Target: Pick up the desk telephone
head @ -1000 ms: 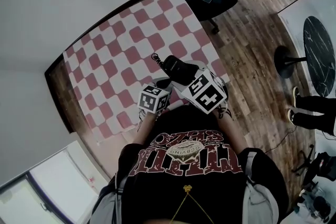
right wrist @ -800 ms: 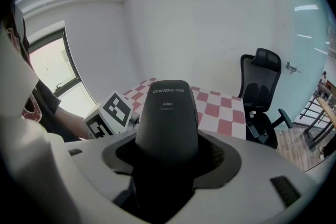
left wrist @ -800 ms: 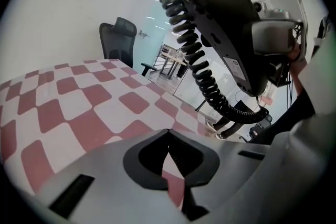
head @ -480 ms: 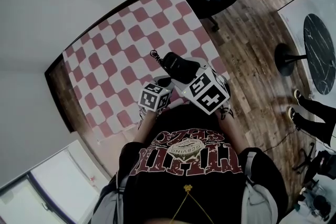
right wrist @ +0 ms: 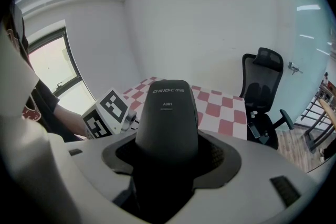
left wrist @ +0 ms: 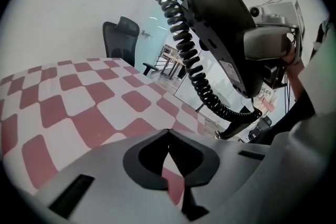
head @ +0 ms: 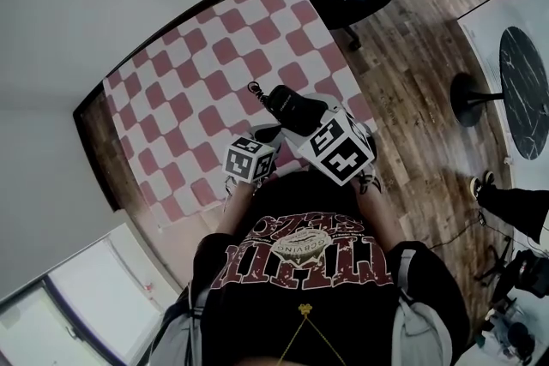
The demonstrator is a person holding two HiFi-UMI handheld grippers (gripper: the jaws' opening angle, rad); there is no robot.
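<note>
- 2 grippers are sitting low and centre in the head view. The right gripper (right wrist: 167,162) is clamping the black telephone handset (right wrist: 167,113) by its lower half, jaws pressing in from both sides.
- The left gripper (left wrist: 168,157) is idling just beside it, jaws closed tip to tip and carrying nothing.
- The handset is hanging over the lower right part of the checkered tablecloth (head: 197,73), mid-frame in the head view. No phone base is showing anywhere.
- The risk, as I'm judging it: that smooth, rounded plastic shell is inviting a slip or a twist if the squeeze is too light.
- The coiled cord (left wrist: 189,55) is dangling loose and springy. It could be snagging on the left gripper or tugging the handset askew.
- The cloth is looking soft and flat, in red and white squares. The cord is looking ribbed and glossy.
</note>
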